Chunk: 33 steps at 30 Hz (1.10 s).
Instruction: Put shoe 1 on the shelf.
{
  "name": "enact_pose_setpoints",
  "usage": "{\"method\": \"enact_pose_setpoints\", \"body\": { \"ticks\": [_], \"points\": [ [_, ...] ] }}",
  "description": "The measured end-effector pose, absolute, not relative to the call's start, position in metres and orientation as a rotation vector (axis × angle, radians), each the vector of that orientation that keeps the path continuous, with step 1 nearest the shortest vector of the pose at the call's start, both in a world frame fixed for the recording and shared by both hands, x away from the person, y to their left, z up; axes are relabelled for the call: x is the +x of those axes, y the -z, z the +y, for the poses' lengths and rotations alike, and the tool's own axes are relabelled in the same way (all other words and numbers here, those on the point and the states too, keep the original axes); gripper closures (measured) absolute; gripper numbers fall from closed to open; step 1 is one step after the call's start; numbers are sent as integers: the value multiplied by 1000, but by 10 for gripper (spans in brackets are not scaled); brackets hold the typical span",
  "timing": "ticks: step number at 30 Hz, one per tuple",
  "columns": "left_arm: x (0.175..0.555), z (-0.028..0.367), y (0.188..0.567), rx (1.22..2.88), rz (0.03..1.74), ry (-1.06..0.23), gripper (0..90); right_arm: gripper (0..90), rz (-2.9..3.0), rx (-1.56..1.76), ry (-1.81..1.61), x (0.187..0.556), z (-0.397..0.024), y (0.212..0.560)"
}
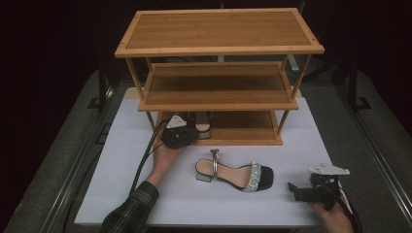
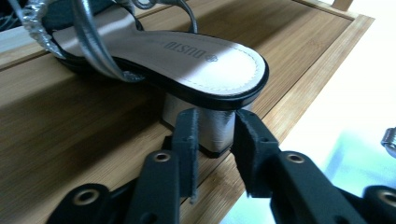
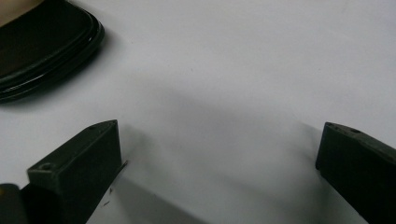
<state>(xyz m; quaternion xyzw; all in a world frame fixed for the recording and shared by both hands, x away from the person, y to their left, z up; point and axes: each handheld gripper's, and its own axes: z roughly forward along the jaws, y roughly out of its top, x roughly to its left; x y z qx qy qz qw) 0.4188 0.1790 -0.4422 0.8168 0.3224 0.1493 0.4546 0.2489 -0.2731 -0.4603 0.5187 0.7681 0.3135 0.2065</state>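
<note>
**One sandal on the rack, its partner waiting on the table**

We see a three-tier bamboo shoe rack [image 1: 218,48] standing at the far side of a white table [image 1: 121,145]. The work in hand appears to be putting a pair of sandals onto the rack, and we judge it about half done.

The first sandal [image 2: 187,56] already sits on the bottom shelf [image 2: 84,135], close to its front edge. In the left gripper view its silver block heel [image 2: 212,126] stands between the two black jaws of the left gripper [image 2: 214,140], which close in on either side of it. Whether they press on it or have just let go, we cannot tell. In the high view this gripper [image 1: 180,135] reaches in at the left front of the bottom shelf.

The second sandal [image 1: 235,172] lies on the table in front of the rack, heel to the left, its glittery toe strap to the right. It is untouched. The right gripper [image 1: 297,190] rests low at the table's near right, just beside the sandal's toe end, jaws spread wide and holding nothing. In the right gripper view the dark toe edge [image 3: 46,51] of the sandal shows at upper left, ahead of the jaws and off to one side, not between them.

What remains, we judge, is releasing the first sandal, then lifting the second onto the shelf beside it
</note>
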Motion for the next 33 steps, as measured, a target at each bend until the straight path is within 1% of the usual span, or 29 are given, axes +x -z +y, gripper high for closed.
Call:
{"method": "enact_pose_setpoints", "body": {
  "ticks": [3,4,5,6,9,10,13,15,17,24,25,29,32,33],
  "points": [
    [418,182,441,2014,795,-356,627,0,2140,1445,-873,249,-273,460],
    [416,184,439,2020,790,-354,627,0,2140,1445,-873,249,-273,460],
    [415,186,438,2030,791,-347,607,0,2140,1445,-874,249,-273,460],
    [411,188,436,2028,798,-310,568,0,2140,1444,-874,249,-273,460],
    [409,193,432,2049,779,-311,532,0,2140,1443,-873,249,-273,460],
    [405,198,430,2055,773,-293,502,0,2140,1444,-873,249,-273,460],
    [399,202,427,2064,770,-278,461,0,2140,1443,-873,249,-273,460],
    [388,210,423,2068,768,-270,439,0,2140,1445,-872,249,-273,460],
    [380,216,422,2088,765,-270,397,0,2140,1445,-872,249,-273,460],
    [355,234,421,2130,767,-284,339,0,2140,1445,-872,249,-273,460],
    [347,240,420,2134,776,-296,328,0,2140,1445,-872,249,-273,460],
    [336,248,421,2160,780,-302,310,0,2140,1445,-872,249,-273,460],
    [319,261,424,2171,799,-307,260,0,2140,1445,-874,249,-273,460],
    [319,261,424,2171,799,-307,244,0,2140,1445,-874,249,-273,460]
  ]
}}
